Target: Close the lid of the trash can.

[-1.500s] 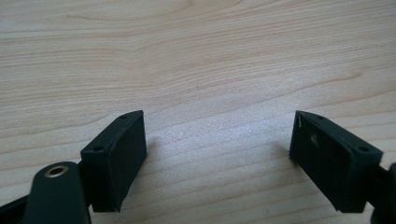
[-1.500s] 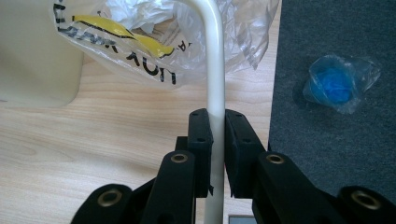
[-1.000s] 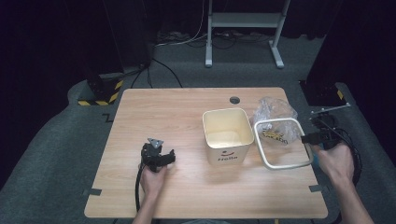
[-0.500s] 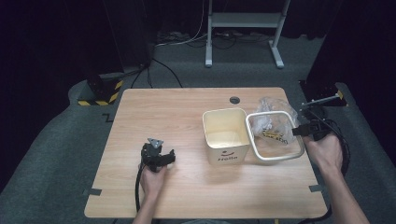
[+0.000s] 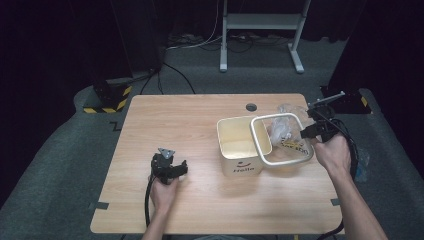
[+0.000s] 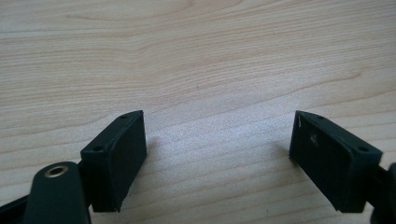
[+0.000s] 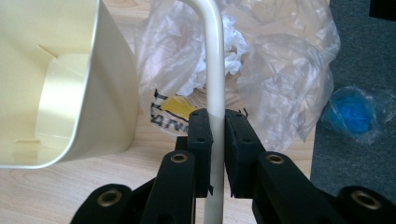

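Fingers (image 7: 201, 140) of the right gripper (image 7: 217, 122) clamp the white ring frame (image 5: 281, 140), held partly over the cream bin (image 5: 244, 145). Fitting it on the rim seems underway; next, centre and lower it. The left gripper (image 5: 169, 167) rests released on the table (image 5: 200, 120).

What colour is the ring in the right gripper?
Cream white, matching the bin; the ring shows best in the right gripper view.

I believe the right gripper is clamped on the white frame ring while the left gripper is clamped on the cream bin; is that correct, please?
Not quite: the left gripper is open over bare table, holding nothing, as the left gripper view shows. The right gripper is indeed clamped on the white frame ring.
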Motion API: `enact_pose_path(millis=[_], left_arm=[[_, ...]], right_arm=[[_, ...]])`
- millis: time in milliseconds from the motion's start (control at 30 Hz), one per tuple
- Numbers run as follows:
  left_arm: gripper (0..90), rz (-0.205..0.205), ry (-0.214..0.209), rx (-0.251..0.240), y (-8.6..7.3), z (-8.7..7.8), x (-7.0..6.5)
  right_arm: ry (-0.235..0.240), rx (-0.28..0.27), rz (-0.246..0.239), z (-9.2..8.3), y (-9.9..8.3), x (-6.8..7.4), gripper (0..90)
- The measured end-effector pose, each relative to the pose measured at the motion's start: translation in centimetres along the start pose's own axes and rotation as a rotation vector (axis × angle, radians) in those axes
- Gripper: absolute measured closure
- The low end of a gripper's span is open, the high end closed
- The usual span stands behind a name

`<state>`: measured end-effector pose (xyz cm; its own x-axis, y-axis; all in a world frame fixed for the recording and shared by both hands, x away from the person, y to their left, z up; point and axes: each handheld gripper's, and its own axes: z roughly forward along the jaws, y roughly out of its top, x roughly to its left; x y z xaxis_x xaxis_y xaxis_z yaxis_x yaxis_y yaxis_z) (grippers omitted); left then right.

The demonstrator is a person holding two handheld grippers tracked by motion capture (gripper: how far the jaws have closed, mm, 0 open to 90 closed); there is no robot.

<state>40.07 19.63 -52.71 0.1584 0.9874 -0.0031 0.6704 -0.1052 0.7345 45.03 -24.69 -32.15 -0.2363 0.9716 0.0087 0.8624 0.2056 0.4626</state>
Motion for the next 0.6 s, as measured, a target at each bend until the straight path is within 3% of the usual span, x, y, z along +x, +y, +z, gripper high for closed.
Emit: enact_pose_path(millis=[600], left_arm=[[18.9, -0.001, -0.001, 0.000, 0.0, 0.0, 0.0]], right_arm=[[0.008, 0.001, -0.035, 0.5, 1.7, 2.5, 81.5]])
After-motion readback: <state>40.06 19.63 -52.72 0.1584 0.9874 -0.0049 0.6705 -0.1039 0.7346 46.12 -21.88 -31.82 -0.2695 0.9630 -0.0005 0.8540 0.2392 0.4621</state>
